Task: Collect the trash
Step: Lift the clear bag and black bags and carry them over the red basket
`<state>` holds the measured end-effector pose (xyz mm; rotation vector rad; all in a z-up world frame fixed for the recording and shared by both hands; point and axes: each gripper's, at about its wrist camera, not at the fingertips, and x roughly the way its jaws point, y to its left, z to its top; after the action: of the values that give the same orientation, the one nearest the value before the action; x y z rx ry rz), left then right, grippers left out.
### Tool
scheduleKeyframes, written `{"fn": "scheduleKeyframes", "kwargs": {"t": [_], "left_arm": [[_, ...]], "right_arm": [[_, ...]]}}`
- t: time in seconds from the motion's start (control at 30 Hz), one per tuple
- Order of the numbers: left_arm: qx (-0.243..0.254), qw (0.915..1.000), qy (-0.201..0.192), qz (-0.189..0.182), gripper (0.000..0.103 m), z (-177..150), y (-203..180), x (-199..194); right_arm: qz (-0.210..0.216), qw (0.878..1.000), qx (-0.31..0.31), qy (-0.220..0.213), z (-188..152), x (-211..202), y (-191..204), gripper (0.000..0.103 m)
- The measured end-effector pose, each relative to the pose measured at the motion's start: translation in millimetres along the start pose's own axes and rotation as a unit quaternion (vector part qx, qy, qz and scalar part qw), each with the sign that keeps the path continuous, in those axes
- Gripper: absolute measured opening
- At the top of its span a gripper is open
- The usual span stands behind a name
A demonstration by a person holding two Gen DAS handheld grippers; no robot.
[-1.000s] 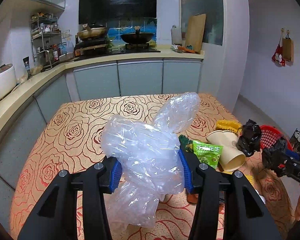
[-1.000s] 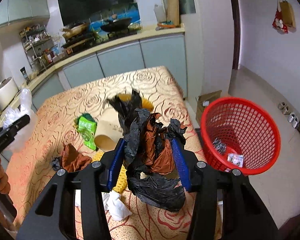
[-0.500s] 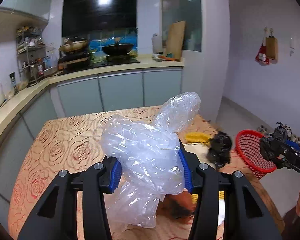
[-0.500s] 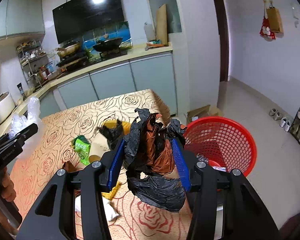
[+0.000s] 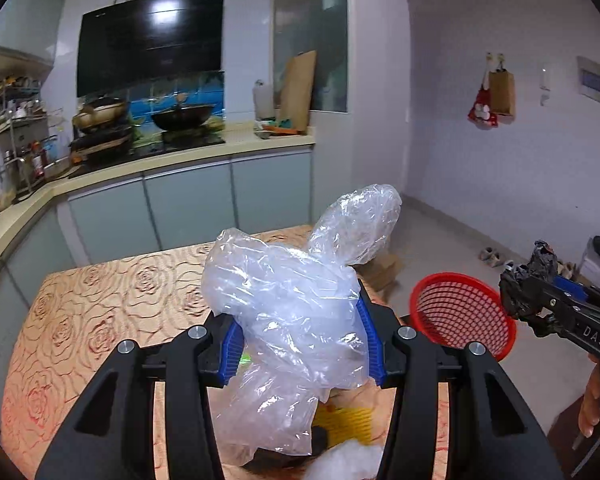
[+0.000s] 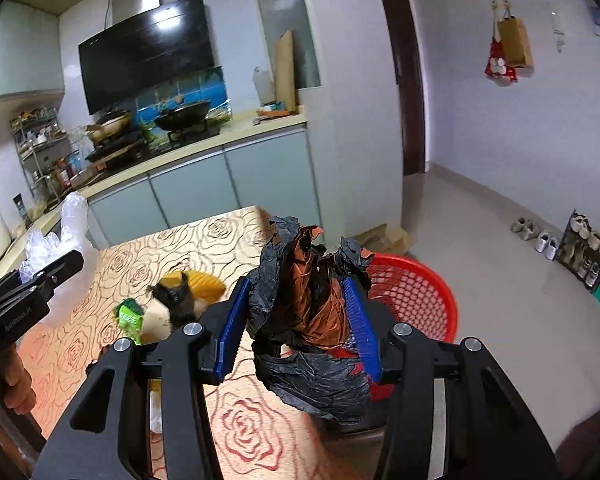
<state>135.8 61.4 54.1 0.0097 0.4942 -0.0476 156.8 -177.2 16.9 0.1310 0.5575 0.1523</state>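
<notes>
- Two hand-held grippers are up over the bench (image 5: 100, 308), which wears a gold cloth printed with red roses, and each one carries a piece of trash.
- Furthest left, the left hand-held gripper (image 5: 300, 344) has its blue pads pressed into a crumpled clear plastic bag (image 5: 296, 300); the bag bulges up above the jaws and hangs down below them, clear of the cloth.
- Under and past that bag, more rubbish lies on the bench: a yellow ribbed piece (image 5: 348, 430) and a white wad (image 5: 348, 462) at the near edge.
- From the right wrist view, a green snack wrapper (image 6: 130, 318), a pale paper cup (image 6: 156, 320) with a scrap of black plastic on it, and a yellow item (image 6: 204, 280) sit together mid-bench.
- Next, the right hand-held gripper (image 6: 296, 328) is clamped on a wad of black plastic and brown paper (image 6: 312, 308), with a black flap drooping below the pads.
- Just behind it, off the bench's right end, stands the red mesh basket (image 6: 416, 296) on the floor; the held wad is in front of its rim, not inside.
- Shoes (image 6: 540, 236) line the far right wall.
</notes>
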Motion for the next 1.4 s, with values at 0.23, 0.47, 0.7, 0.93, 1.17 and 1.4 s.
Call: {"fn": "scheduleKeyframes", "kwargs": {"t": [0.23, 0.47, 0.7, 0.93, 1.17, 1.4], "left_arm": [[0.017, 0.9993, 0.001, -0.032, 0.046, 9.3, -32.7, 15.2], [0.023, 0.9980, 0.013, -0.057, 0.046, 9.4, -63.7, 32.6], [0.024, 0.9964, 0.026, -0.076, 0.046, 9.7, -86.2, 55.5], [0.023, 0.9942, 0.046, -0.094, 0.046, 7.5, -111.4, 84.4], [0.022, 0.9907, 0.077, -0.110, 0.046, 0.3, -133.9, 113.2], [0.028, 0.9884, 0.102, -0.109, 0.047, -10.7, -148.1, 137.8]], "right_arm": [[-0.025, 1.000, 0.015, -0.011, 4.9, -6.4, -24.6, 0.047], [-0.040, 0.999, 0.026, -0.015, 6.1, -8.5, -42.0, 0.047], [-0.049, 0.998, 0.034, -0.011, 8.1, -0.7, -54.0, 0.047], [-0.059, 0.997, 0.044, 0.000, 9.7, 15.6, -63.2, 0.047], [-0.067, 0.996, 0.051, 0.018, 5.7, 32.7, -72.3, 0.047], [-0.077, 0.995, 0.055, 0.031, 4.7, 49.2, -82.1, 0.047]]}}
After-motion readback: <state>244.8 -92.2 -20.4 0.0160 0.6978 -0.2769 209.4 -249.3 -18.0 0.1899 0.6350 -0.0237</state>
